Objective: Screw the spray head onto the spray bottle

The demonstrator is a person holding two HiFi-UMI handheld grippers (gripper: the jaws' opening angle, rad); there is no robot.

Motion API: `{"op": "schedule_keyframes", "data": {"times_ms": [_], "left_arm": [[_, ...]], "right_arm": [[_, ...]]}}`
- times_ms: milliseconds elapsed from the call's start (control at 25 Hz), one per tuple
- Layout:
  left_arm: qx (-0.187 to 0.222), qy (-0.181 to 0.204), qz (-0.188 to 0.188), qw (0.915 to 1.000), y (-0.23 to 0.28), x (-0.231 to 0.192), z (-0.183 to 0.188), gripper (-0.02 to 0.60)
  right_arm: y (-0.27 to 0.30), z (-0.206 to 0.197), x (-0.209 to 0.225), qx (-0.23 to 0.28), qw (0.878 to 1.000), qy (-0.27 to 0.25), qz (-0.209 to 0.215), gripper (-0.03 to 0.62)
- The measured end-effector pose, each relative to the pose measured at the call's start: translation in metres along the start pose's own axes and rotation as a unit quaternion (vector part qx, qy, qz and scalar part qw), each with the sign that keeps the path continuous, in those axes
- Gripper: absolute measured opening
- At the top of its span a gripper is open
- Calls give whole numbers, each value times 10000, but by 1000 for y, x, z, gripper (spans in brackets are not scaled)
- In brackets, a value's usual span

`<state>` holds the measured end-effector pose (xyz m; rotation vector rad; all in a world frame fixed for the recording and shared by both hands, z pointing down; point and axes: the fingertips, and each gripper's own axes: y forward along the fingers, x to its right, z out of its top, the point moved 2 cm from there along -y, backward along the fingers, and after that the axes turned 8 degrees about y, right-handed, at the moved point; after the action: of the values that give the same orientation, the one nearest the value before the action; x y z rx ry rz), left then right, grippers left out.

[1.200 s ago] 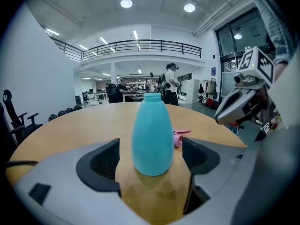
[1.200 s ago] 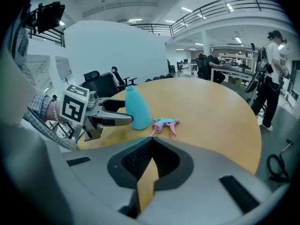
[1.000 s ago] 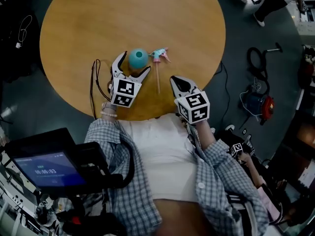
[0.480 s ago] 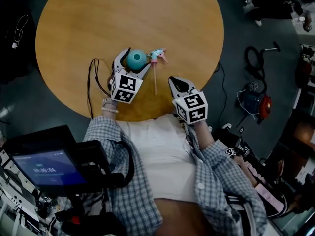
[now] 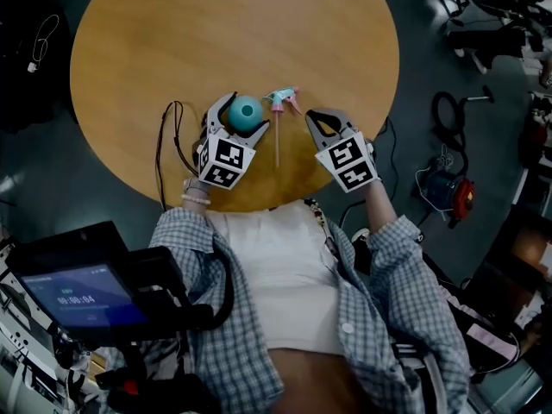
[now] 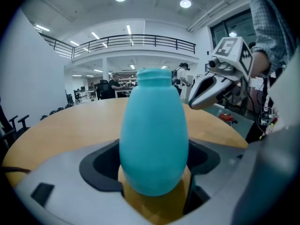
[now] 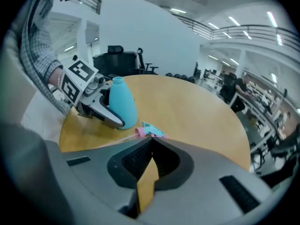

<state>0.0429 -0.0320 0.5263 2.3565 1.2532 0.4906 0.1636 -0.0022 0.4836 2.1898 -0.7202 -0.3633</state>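
Biggest shift: right gripper [image 5: 316, 119] up from the near edge of the worktop [image 5: 172, 41] to a spot just right of the spray head [image 5: 280, 99], rolled over on the way, jaws pressed together with nothing between them. Smaller shift: left gripper [image 5: 245, 112] hardly displaced, jaws just drawn in a touch from full spread around the spray bottle [image 6: 153, 135], now wide apart yet seemingly pressing the belly on both sides

Reads as bottle steadied upright at centre-left of the head view, neck bare, head untouched on the wood just to the bottle's right. Probably calls for parting the closed right jaws before any pick-up of the head; threading not yet begun

Materials and shapes, large to small:
- Worktop: round, warm honey-coloured wood tone, smooth and matt, faint grain
- Grippers: hard pale-grey moulded shells, dark ribbed pads inside the jaws, a cube of black-and-white square markers at the back of each
- Spray bottle: teal, egg-shaped, smooth matt plastic by the look of it, fullest low down, narrowing to a short open collar on top
- Cable [image 5: 164, 145]: thin black loop lying left of the left gripper, trailing off the near edge
- Spray head: small, teal trigger body with a pink collar, lying on its side, likely light and apt to skid if nudged
- Dip tube [image 5: 277, 141]: fine, pale, straight, running down-frame from the head between the two grippers, slender enough to flex on the way into the neck
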Motion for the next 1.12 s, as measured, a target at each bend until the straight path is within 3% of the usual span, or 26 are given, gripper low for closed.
{"op": "schedule_keyframes", "data": {"times_ms": [200,320,400,560,880,1120], "left_arm": [[-52,18,-43,10000,-7,13,-8,414],[-65,12,-49,10000,-6,16,-10,414],[-83,16,-49,10000,-5,16,-10,414],[-87,12,-40,10000,-3,17,-10,414],[-84,32,-26,10000,-2,21,-11,414],[-67,82,-30,9999,-4,24,-12,414]], "right_arm": [[21,18,11,-541,9886,-1295,545,-2],[37,23,13,-955,9759,-1685,1004,117],[46,24,11,-1309,9585,-2195,1260,147],[64,17,7,-1997,9100,-3250,1625,147],[94,2,0,-2724,8447,-4119,2062,147],[96,-3,-6,-3030,8305,-3970,2467,146]]}}
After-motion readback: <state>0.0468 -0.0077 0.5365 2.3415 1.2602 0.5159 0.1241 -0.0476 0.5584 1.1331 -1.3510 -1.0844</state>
